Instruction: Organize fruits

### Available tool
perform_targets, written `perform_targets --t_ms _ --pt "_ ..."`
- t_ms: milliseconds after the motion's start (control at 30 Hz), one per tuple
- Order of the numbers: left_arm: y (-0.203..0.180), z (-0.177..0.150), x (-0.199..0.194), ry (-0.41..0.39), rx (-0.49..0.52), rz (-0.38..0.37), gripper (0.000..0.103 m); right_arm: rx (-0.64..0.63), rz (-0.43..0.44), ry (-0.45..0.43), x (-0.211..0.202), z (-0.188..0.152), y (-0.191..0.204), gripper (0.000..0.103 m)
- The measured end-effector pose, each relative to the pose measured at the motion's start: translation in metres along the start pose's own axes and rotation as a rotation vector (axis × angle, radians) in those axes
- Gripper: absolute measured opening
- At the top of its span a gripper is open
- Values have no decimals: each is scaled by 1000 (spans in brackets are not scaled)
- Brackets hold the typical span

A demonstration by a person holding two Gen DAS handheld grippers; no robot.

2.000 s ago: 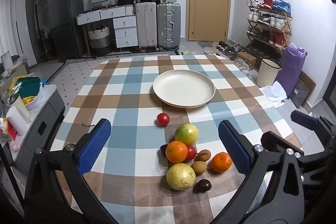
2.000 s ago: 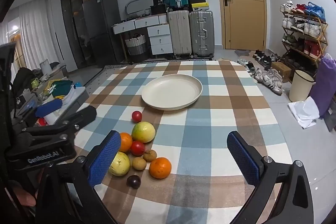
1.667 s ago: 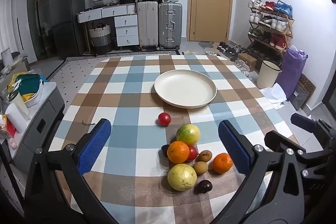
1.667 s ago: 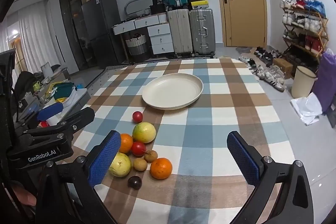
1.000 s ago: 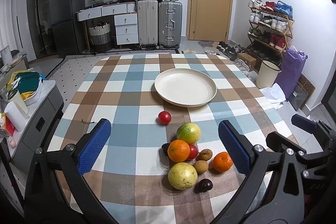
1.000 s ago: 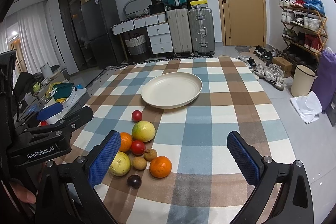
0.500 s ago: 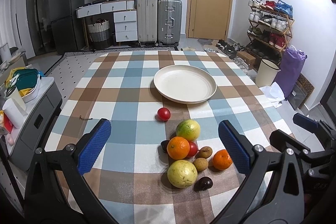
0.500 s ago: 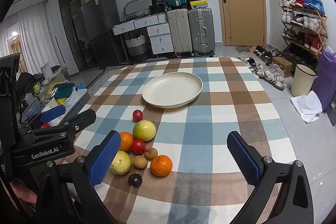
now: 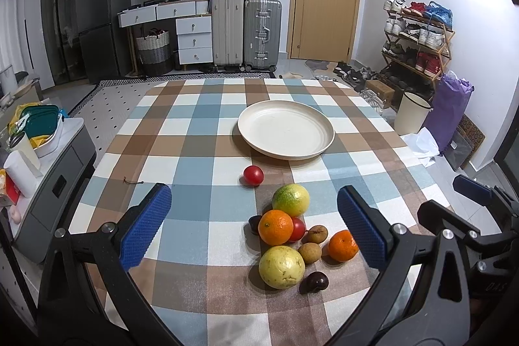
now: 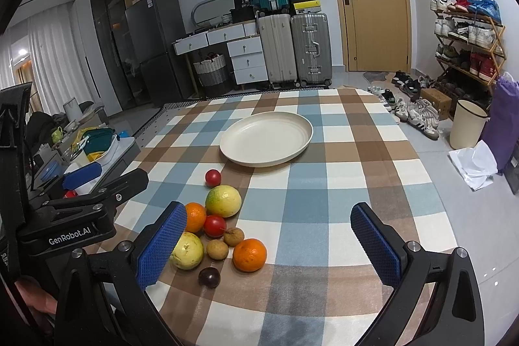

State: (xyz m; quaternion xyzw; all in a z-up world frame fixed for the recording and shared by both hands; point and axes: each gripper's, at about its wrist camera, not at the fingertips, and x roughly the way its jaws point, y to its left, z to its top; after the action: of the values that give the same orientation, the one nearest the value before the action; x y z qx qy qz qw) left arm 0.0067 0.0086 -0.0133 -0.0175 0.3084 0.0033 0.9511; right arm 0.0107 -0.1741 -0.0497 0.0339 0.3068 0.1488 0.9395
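Two spread grippers point(image 9: 254, 227) point(image 10: 268, 244) above fruit cluster point(image 9: 290, 235), plate point(image 9: 286, 129) beyond

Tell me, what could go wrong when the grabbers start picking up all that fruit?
1. The fruits sit bunched together, some touching. Grabbing the orange could nudge the red tomato beside it, and round fruit might roll across the table.

2. The little dark plum lies nearest the table's front edge, so a bump might push it off.

3. Both the left gripper and right gripper are open near the same pile; they might bump each other.
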Motion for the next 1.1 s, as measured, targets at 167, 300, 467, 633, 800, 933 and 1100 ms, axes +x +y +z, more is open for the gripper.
perform_targets --t_ms 167,300,467,633,800,933,1100 --pt "0 0 -1 -1 3 1 102 -5 -7 -1 -1 0 0 103" --pt "0 -1 0 -3 6 5 102 -4 -6 1 -1 0 0 103" --pt "0 -2 0 6 2 1 102 -6 -7 0 -1 0 0 103" --pt "-1 -3 1 16 -1 -2 102 -7 -4 -2 -1 0 0 103" --pt "0 -4 2 26 0 -8 102 -9 -4 -2 -2 -1 1 103" --pt "1 -6 6 55 0 -27 102 -12 -4 -1 -1 -2 2 103" --pt "8 -10 14 83 -13 -46 102 -14 -8 2 0 -3 2 103"
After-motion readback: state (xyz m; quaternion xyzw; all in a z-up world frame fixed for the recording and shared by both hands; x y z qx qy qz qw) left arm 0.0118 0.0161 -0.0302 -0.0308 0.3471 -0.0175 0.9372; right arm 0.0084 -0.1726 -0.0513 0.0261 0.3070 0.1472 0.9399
